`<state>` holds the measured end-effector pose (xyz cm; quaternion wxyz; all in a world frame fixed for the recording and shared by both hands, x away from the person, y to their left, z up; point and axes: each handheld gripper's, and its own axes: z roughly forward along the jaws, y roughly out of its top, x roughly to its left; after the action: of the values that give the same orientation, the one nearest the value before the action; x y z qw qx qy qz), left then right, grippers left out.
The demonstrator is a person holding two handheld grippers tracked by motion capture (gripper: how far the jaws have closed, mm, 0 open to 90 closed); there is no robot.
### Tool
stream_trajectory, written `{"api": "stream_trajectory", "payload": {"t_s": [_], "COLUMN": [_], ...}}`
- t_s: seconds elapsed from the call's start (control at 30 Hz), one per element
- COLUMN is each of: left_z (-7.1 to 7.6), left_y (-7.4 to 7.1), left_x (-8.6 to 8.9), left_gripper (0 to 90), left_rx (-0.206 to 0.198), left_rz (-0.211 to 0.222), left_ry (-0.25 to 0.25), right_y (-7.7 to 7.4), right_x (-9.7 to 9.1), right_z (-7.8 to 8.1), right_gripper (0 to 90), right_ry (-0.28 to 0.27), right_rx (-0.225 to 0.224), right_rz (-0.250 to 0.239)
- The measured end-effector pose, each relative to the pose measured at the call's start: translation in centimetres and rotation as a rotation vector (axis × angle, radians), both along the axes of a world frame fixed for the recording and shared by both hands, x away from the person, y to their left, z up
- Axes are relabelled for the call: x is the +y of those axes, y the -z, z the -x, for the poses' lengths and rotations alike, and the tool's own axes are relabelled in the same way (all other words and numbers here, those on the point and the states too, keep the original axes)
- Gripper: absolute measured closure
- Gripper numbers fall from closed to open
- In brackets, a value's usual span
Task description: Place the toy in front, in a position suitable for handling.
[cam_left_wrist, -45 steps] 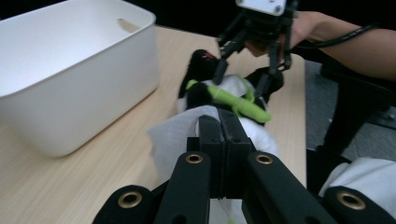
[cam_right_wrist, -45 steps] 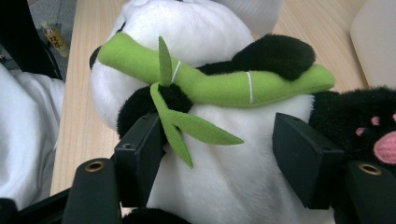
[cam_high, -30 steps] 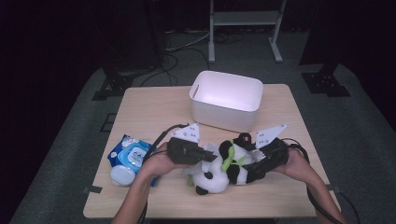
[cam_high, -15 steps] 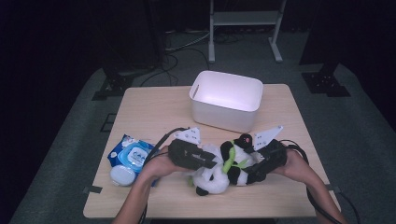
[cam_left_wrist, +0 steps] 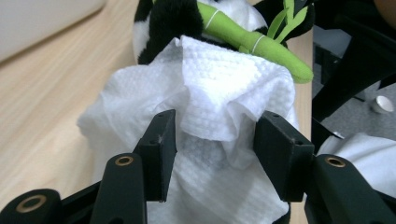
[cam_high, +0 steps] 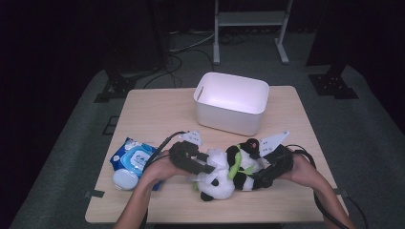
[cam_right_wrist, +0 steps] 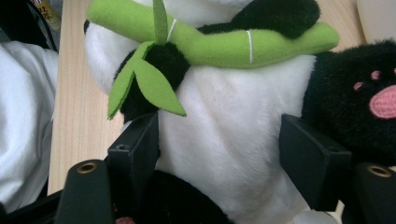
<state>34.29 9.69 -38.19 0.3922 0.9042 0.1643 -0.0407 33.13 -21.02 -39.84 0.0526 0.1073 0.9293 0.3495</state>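
A black-and-white panda plush (cam_high: pixel 219 183) with a green bamboo stalk (cam_right_wrist: pixel 210 39) lies on the wooden table (cam_high: pixel 157 114) near its front edge. A white wipe (cam_left_wrist: pixel 224 93) is draped in a bunch over the panda (cam_left_wrist: pixel 168 18). My left gripper (cam_left_wrist: pixel 217 149) comes in from the panda's left (cam_high: pixel 209 168). Its jaws have just been opening and now stand apart, with the crumpled wipe between them. My right gripper (cam_right_wrist: pixel 224 163) reaches in from the right (cam_high: pixel 254 174), both pads pressed into the panda's white belly (cam_right_wrist: pixel 233 116).
A white plastic bin (cam_high: pixel 231 102) stands behind the panda at the table's middle back. A blue pack of wet wipes (cam_high: pixel 133 160) and a round white lid (cam_high: pixel 125 180) lie at the front left. A person's forearms come in from the bottom edge.
My left gripper has sunk a little onto the panda and its jaws have opened. The right gripper and the panda have stayed where they were.
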Motion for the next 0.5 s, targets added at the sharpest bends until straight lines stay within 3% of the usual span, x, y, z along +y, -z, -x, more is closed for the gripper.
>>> {"api": "stream_trajectory", "payload": {"t_s": [0.27, 0.4, 0.5], "left_z": [-0.1, -0.9, -1.4], "left_y": [0.4, 0.4, 0.4], "left_x": [-0.3, -0.5, -0.9], "left_gripper": [64.0, 72.6, 73.8], "left_rx": [-0.039, -0.062, -0.069], "left_rz": [0.006, -0.008, -0.022], "left_ry": [0.032, 0.022, 0.021], "right_y": [0.2, 0.1, 0.2], "right_x": [0.2, 0.3, 0.2], "right_z": [0.7, 1.1, 1.4], "right_gripper": [34.4, 35.3, 35.4], "right_ry": [0.043, 0.052, 0.054], "right_rx": [0.009, 0.027, 0.042], "right_rz": [0.003, 0.005, -0.003]}}
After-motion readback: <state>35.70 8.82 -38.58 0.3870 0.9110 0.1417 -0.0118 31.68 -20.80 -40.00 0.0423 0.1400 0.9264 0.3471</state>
